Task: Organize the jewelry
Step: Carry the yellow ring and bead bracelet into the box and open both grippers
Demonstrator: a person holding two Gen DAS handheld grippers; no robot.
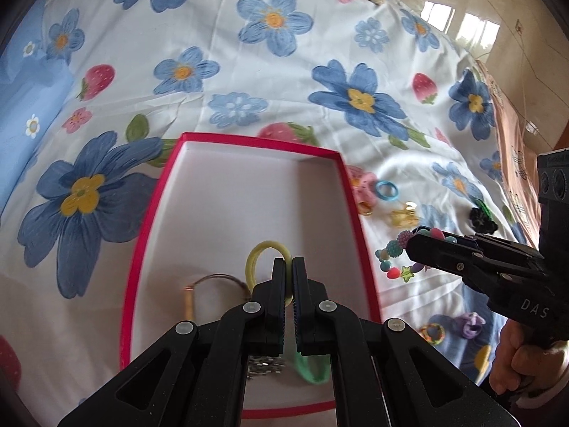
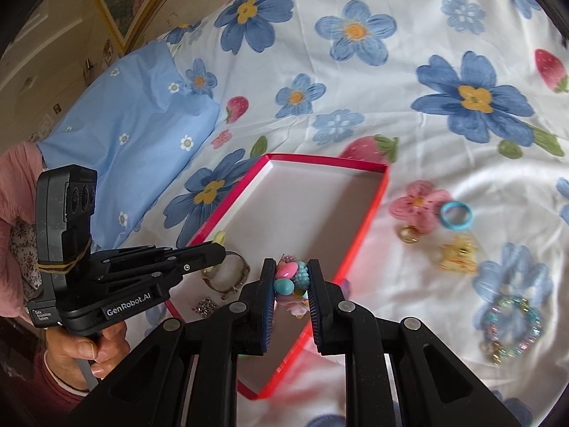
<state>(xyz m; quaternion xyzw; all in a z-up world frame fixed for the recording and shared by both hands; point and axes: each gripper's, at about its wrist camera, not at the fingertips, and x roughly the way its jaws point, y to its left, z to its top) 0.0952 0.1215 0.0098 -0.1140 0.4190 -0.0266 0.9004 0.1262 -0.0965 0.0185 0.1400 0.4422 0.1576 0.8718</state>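
Resting on a flowered bedsheet [image 1: 320, 35], a shallow red box [image 1: 350, 192] with a white floor serves as the landmark for everything else. Over the box's near end, the left gripper [image 1: 288, 267] is clamped on a yellow hair tie [image 1: 256, 256], its jaws pressed together with the loop standing up between them. Inside the box, just left of that loop, lies a thin gold bangle [image 1: 199, 284]; nearer still, partly hidden under the gripper, sit a silver sparkly piece [image 1: 263, 370] and a green band [image 1: 309, 370]. At the box's right rim, the right gripper [image 2: 291, 277] grasps a chunky bead bracelet [image 2: 290, 279] of pink, blue and purple beads, its jaws closed narrowly on the cluster; from the left camera, more of the bracelet's beads trail below the fingertips outside the rim. On the sheet to the right of the box lie a blue ring [image 2: 457, 215], a small gold ring [image 2: 409, 235], a yellow clip [image 2: 458, 252] and, nearer the camera, a pastel bead bracelet [image 2: 512, 323]. Farther right, seen from the left camera only, are a black and green piece [image 1: 482, 219], a purple piece [image 1: 471, 323] and a small multicoloured ring [image 1: 434, 332]. A hand [image 2: 89, 348] holds the left gripper's handle to the left of the box.
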